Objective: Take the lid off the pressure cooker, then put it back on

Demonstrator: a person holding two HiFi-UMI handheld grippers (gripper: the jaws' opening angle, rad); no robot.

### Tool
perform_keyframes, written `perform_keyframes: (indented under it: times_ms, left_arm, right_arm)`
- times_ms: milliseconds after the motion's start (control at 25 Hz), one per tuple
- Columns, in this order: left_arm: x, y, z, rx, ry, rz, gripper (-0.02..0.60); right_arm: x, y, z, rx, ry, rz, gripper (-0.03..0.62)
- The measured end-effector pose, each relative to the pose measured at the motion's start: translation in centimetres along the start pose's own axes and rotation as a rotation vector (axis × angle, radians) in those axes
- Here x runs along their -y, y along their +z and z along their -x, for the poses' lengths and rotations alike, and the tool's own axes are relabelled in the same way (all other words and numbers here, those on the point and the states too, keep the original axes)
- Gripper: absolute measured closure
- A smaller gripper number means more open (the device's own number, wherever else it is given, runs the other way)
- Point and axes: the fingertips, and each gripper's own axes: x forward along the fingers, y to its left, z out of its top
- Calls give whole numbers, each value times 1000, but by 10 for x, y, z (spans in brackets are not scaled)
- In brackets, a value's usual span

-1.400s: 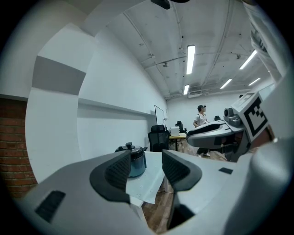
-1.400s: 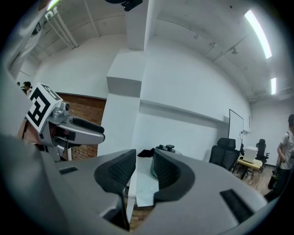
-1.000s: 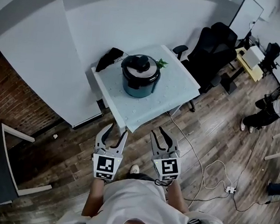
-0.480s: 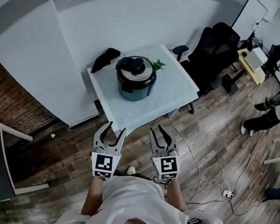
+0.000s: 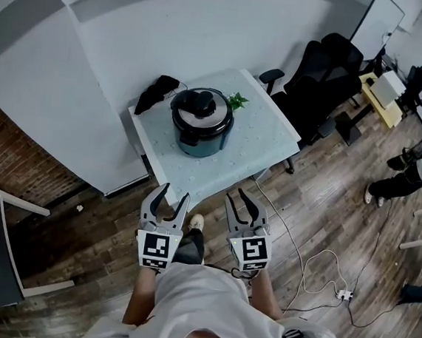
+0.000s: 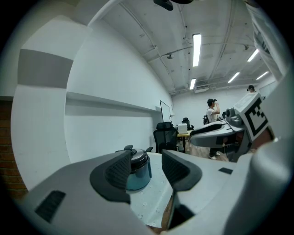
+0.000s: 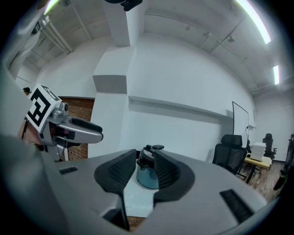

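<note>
Left gripper (image 5: pixel 176 194), lower centre-left of head view: jaws narrowly apart, nothing between the pads, pointing up-frame. Pressure cooker (image 5: pixel 200 123) stands on the pale table (image 5: pixel 262 136) in the upper centre, lid (image 5: pixel 201 106) seated on it. It lies straight up-frame from the gap between the two grippers, slightly nearer the left one, and well apart from both. The table's near corner comes first, just above the jaw tips. The run of the lid's black handle is too small to judge. Right gripper (image 5: pixel 236 198), lower centre-right: jaws likewise slightly parted, empty. Each gripper view frames the cooker far off between its pads. Judgement: a straight reach up-frame is needed, and either hand serves.
</note>
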Motion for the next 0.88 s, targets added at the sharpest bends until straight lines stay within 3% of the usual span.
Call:
perform_keyframes:
  times_ms: [880]
  left_arm:
    - [-64,11,-130,6,7,0,377]
  right_arm:
    - [69,8,-127,0,18,12,471]
